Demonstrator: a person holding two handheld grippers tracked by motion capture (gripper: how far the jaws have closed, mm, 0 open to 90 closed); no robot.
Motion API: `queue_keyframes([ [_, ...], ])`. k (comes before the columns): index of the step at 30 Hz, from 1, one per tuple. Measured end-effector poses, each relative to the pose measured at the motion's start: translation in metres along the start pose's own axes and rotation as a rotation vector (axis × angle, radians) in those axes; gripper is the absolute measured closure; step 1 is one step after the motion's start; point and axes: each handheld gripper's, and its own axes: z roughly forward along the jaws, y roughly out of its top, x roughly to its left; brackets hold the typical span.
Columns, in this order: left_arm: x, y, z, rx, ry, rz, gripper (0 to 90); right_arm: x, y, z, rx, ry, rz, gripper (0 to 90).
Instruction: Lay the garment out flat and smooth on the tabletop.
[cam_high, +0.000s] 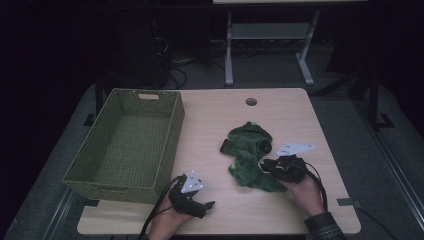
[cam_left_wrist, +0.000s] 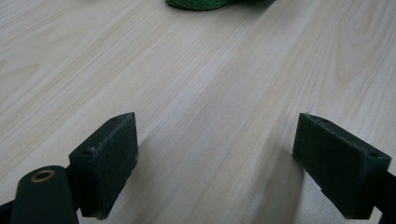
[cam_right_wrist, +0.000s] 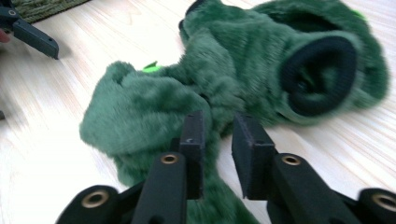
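Note:
A crumpled dark green plush piece with a black-lined opening (cam_high: 248, 145) (cam_right_wrist: 243, 70) lies right of centre on the light wood table (cam_high: 210, 120). My right gripper (cam_high: 266, 165) (cam_right_wrist: 219, 135) sits at its near right edge, low over the fur. Its jaws stand a narrow gap apart, with green fur showing below that gap and nothing pinched between the pads. My left gripper (cam_high: 206, 206) (cam_left_wrist: 215, 158) rests near the front edge, jaws wide open over bare wood. The plush's edge (cam_left_wrist: 201, 3) shows at the top of the left gripper view.
A green woven basket (cam_high: 172, 130) with nothing in it stands on the table's left side, its corner (cam_right_wrist: 42, 9) showing in the right gripper view. A round cable hole (cam_high: 251, 101) is at the back. One jaw of the left gripper (cam_right_wrist: 32, 37) shows farther off.

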Motion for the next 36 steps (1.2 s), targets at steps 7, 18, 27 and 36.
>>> queue_keyframes([
  [7,0.0,0.0,0.0,0.001,-0.002,-0.002,12.7,-0.005,-0.011,-0.021,-0.02,-0.017,0.001,64.8],
  [18,0.0,0.0,0.0,0.0,0.001,-0.008,12.9,-0.02,-0.035,-0.052,-0.054,-0.055,0.043,56.8],
  [27,0.0,0.0,0.0,0.003,0.005,-0.009,13.0,-0.024,-0.059,-0.067,-0.036,-0.045,0.064,52.7],
  [36,0.001,0.0,0.0,0.004,0.006,-0.007,13.0,-0.018,-0.082,-0.066,0.002,0.007,0.086,52.2],
])
